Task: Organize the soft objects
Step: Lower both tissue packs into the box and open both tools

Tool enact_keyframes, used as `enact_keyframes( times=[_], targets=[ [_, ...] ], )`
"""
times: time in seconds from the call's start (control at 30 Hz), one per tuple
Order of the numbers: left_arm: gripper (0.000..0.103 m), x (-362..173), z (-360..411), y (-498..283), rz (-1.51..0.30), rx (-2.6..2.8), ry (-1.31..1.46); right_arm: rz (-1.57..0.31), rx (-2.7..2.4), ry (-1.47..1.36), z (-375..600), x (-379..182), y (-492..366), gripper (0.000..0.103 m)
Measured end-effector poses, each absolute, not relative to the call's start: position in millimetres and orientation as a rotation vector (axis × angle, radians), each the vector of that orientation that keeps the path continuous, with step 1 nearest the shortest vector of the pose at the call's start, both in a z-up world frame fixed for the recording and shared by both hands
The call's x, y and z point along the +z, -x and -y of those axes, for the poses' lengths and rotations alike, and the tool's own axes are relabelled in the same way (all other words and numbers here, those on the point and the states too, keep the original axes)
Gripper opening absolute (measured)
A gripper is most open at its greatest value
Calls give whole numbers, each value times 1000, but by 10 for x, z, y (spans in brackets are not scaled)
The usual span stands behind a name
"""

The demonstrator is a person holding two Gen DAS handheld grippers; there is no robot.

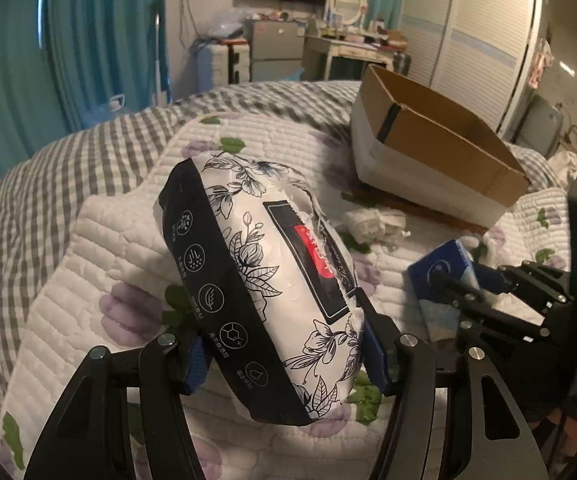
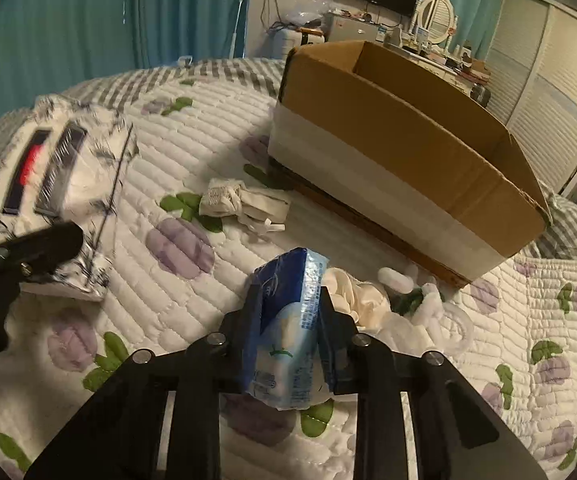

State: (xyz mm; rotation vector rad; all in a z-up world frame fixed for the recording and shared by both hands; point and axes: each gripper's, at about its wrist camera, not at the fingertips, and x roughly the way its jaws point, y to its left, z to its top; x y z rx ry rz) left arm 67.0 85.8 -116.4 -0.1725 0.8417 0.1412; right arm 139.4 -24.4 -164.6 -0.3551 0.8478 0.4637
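Observation:
My left gripper (image 1: 284, 356) is shut on a big soft tissue pack (image 1: 264, 276), white with black flower print and a black band, held above the quilt. It shows blurred at the left of the right wrist view (image 2: 60, 184). My right gripper (image 2: 288, 320) is shut on a small blue tissue pack (image 2: 284, 320), also seen in the left wrist view (image 1: 444, 276). An open cardboard box (image 1: 440, 160) stands on the bed beyond both, also in the right wrist view (image 2: 400, 152).
A crumpled white cloth (image 2: 244, 200) lies on the quilt in front of the box. More white soft items (image 2: 400, 300) lie by the box's near corner. The bed has a flowered white quilt (image 2: 192, 148). Furniture stands behind.

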Motion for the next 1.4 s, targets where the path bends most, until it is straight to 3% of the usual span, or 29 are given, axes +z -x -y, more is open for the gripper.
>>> enact_keyframes(
  times=[0.4, 0.77, 1.13, 1.4],
  targets=[
    [60, -1034, -696, -556, -802, 121, 113, -751, 568, 231, 538, -994, -1105, 19],
    [60, -495, -222, -596, -735, 54, 20, -649, 556, 140, 1108, -240, -1187, 19],
    [60, 80, 94, -1295, -662, -56, -37, -585, 531, 104, 1432, 169, -1847, 19],
    [60, -23, 211, -2190, -693, -53, -72, -608, 480, 45, 1506, 109, -2614, 19]
  ],
)
